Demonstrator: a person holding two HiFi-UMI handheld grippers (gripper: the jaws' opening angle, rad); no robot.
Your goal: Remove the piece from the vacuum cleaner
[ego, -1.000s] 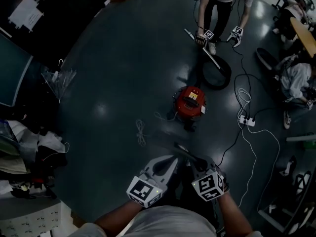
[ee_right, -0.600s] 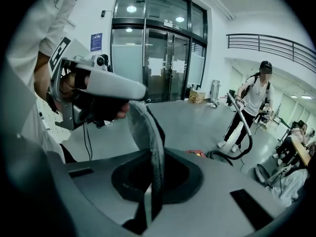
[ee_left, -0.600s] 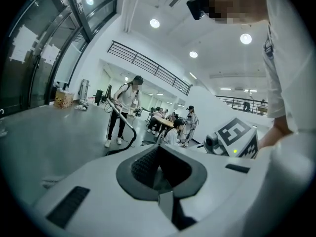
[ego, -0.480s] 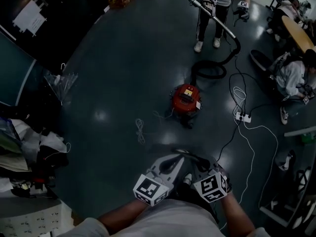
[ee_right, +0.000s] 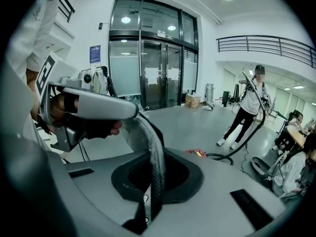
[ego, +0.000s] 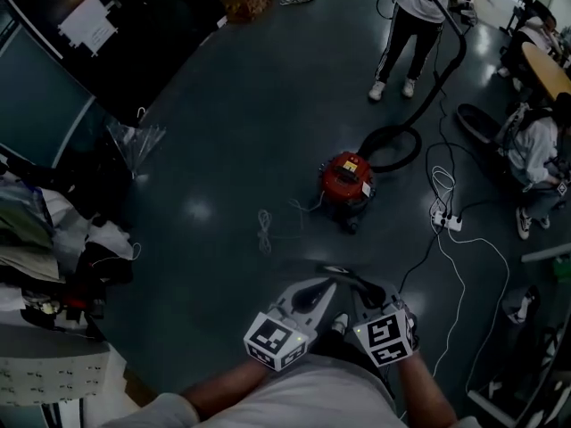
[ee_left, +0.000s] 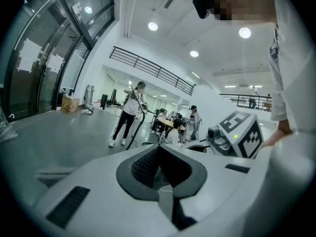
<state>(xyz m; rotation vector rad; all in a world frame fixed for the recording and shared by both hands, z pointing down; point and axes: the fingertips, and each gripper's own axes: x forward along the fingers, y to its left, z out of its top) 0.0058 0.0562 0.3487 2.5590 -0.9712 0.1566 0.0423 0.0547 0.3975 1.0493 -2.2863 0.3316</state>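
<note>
Grey left gripper [ego: 326,283] beside right gripper [ego: 346,276], jaws together

The floor [ego: 223,132] is smooth and glossy, the vacuum cleaner [ego: 348,181] seemingly shiny plastic.

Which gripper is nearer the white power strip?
Right. The right gripper sits below and left of the white power strip in the head view; the left gripper is farther left, beyond the right one.
</note>
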